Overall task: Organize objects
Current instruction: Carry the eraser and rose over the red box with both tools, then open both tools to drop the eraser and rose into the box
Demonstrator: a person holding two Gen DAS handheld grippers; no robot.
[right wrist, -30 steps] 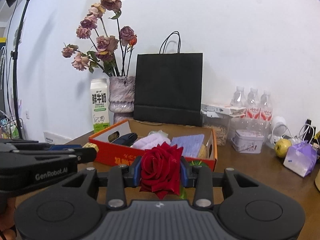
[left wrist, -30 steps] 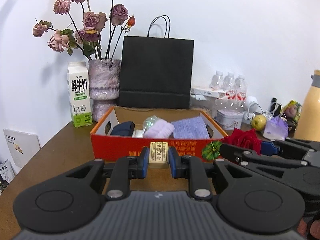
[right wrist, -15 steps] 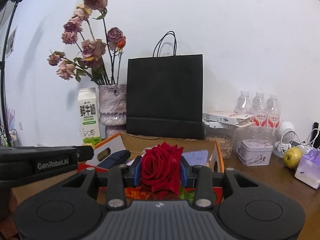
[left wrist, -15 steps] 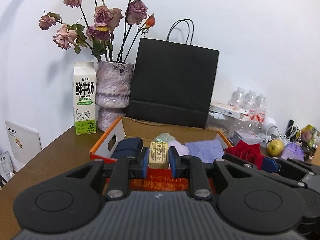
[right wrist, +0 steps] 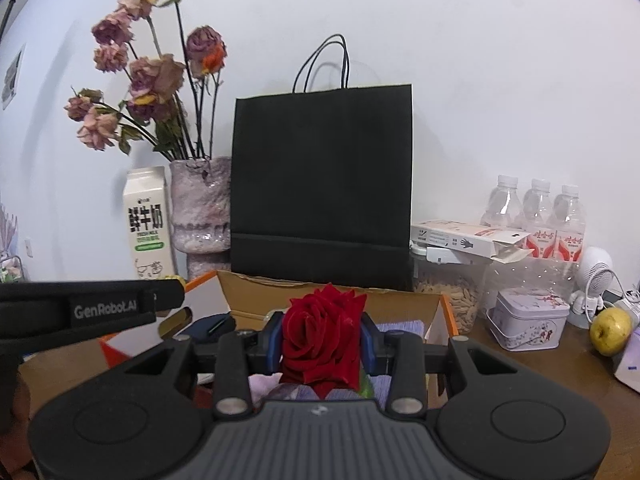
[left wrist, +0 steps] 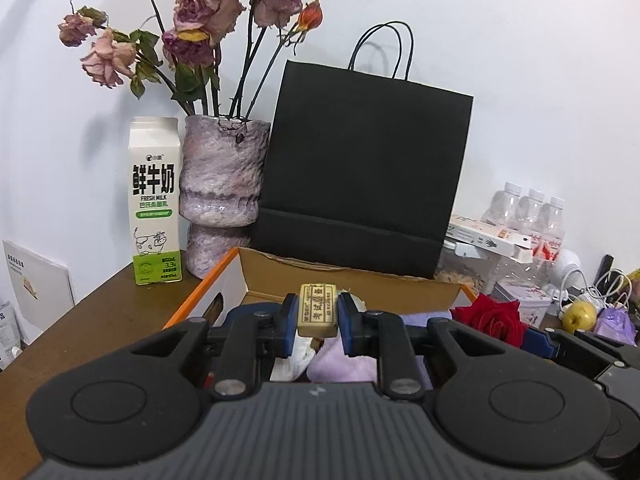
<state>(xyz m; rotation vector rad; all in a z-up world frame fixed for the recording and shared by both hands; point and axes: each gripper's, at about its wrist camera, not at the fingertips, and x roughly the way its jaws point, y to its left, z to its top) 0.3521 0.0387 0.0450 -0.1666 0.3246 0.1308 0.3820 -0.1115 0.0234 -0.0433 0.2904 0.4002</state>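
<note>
My left gripper [left wrist: 317, 322] is shut on a small tan eraser [left wrist: 317, 310] with printed characters, held above the open orange cardboard box [left wrist: 200, 292]. My right gripper [right wrist: 323, 340] is shut on a red rose [right wrist: 322, 338], also above the box [right wrist: 446, 316]. The rose shows at the right in the left wrist view [left wrist: 494, 318]. The left gripper's finger reaches in from the left in the right wrist view [right wrist: 92, 308]. Inside the box lie a lilac cloth [left wrist: 344, 362], a dark blue item [right wrist: 212, 326] and a purple cloth [right wrist: 400, 326].
Behind the box stand a black paper bag [left wrist: 360, 176], a vase of dried roses [left wrist: 222, 184] and a milk carton [left wrist: 154, 200]. At the right are water bottles [right wrist: 536, 208], a tin [right wrist: 528, 318], a jar of grain [right wrist: 450, 292] and a yellow apple [right wrist: 610, 330].
Both grippers have moved forward and up over the box, still holding the eraser and the rose. The box now lies under the fingers.
</note>
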